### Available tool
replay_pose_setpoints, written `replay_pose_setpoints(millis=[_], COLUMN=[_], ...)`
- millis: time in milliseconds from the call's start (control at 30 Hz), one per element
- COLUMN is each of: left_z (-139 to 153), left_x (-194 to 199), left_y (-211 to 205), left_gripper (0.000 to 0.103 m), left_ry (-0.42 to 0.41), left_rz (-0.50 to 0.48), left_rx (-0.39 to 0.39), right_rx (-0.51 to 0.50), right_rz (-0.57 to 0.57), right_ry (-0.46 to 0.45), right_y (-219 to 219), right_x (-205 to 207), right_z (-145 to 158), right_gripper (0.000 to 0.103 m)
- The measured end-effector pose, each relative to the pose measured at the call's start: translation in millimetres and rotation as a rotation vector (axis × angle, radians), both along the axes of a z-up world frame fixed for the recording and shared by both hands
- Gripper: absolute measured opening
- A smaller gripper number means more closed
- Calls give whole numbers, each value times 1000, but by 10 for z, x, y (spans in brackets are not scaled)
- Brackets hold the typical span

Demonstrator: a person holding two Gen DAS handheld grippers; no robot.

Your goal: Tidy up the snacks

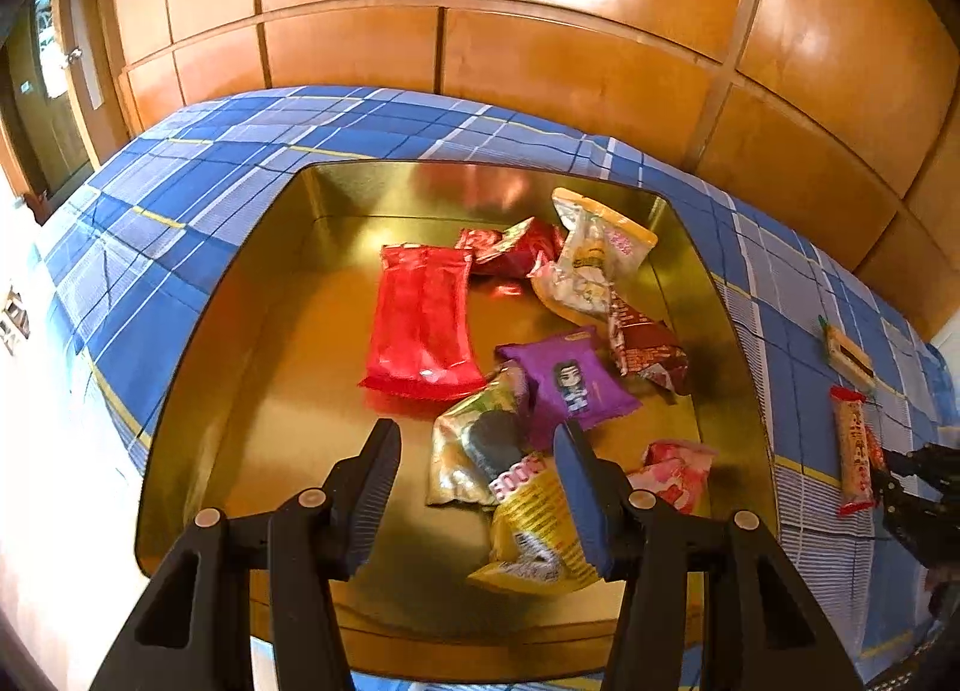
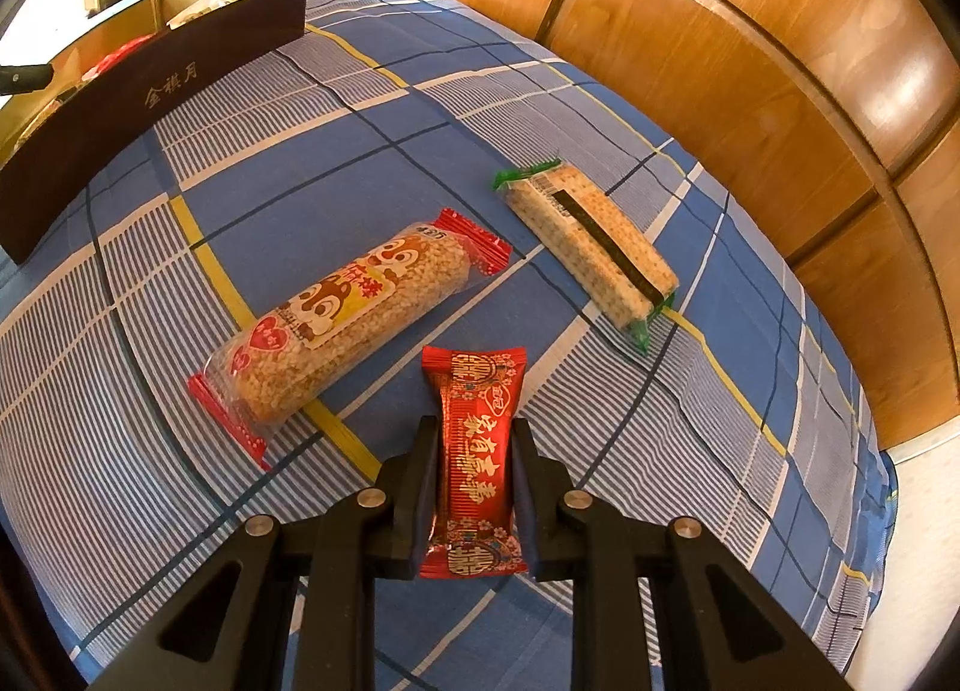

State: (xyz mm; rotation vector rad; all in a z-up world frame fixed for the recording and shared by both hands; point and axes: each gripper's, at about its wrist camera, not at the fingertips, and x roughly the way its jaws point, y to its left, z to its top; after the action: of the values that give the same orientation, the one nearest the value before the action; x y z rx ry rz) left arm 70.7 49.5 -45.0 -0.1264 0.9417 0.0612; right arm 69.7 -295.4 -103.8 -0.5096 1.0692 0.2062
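While the left gripper [image 1: 477,430] hangs over the gold tin [image 1: 198,343] with its jaws spread wide and nothing between them, the right gripper [image 2: 474,427] is clamped on a red candy bar [image 2: 477,451], fingers pressing both long sides of the wrapper. That bar points straight ahead from the jaws, its far end sticking out past the fingertips, above the blue plaid cloth [image 2: 372,139].

Over on the left side, look at the pile inside the tin! Just ahead of the left gripper and slightly to its left lies a flat red packet [image 1: 423,325]. Between the fingers sits a silver pouch [image 1: 474,445], and a yellow packet [image 1: 537,535] lies right against the right finger. Ahead and to the right is a purple packet [image 1: 570,382], beyond it a dark brown wrapper [image 1: 645,346], a pale crumpled bag [image 1: 591,259] and a small red wrapper [image 1: 510,250]. A pink wrapper [image 1: 675,472] rests to the right of the right finger.

Switching to the right wrist view: ahead and to the left of the gripper, a puffed-rice bar [image 2: 345,319] with red ends lies flat on the cloth. Ahead and to the right, apart from it, lies a cracker pack [image 2: 591,247] with green ends. Far off to the left stands the tin's dark outer wall, gold lettering on it.
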Motion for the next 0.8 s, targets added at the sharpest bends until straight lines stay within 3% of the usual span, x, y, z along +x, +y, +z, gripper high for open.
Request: replay_pose_setpoints(millis=[167,367,700,800], left_z=[39,-67,-269,-273], left_x=[-85,-161,269,296], left_y=[230,222,66,111], left_gripper=[53,35,33,34], left_ry=[-1,43,107,106], left_rz=[39,-27,-40,-24], left_rx=[-1,-19,19,-11], right_rx=[-4,-4,-2,5], right_rz=[0,0,-3,-9], right_ry=[-2,-2,-2,-2], right_y=[8,11,7,-5], right_x=[-9,-11,-13,-11], right_z=[6,11,18,27], right_gripper=[23,23,22,22])
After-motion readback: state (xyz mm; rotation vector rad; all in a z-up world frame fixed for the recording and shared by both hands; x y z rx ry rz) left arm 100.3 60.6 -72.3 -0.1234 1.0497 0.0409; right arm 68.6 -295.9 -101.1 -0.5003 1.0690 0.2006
